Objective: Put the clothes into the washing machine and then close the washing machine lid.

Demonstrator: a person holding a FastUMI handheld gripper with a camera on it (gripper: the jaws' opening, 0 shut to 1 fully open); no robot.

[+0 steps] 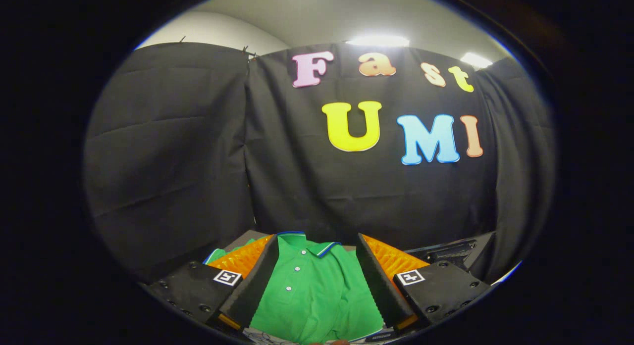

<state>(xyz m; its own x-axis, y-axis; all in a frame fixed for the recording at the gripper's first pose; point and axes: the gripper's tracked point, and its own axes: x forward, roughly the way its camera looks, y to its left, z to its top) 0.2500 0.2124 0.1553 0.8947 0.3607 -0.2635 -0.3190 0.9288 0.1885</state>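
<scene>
The green polo shirt with a blue-and-white trimmed collar [317, 290] lies flat between the two fingers of the tongs [317, 258], one finger [257, 280] at its 9 o'clock side and the other at its 3 o'clock side, neither pressing on it (the jaws stand wide apart). Its collar points to 12 o'clock, ahead of the fingertips; its button placket runs back toward 6 o'clock. Part of the shirt reaches past the 9 o'clock finger. Beyond the collar hangs the black cloth wall [346, 196]. At 2 o'clock from the shirt, behind the 3 o'clock finger, sits a dark ridged panel [450, 251].
</scene>
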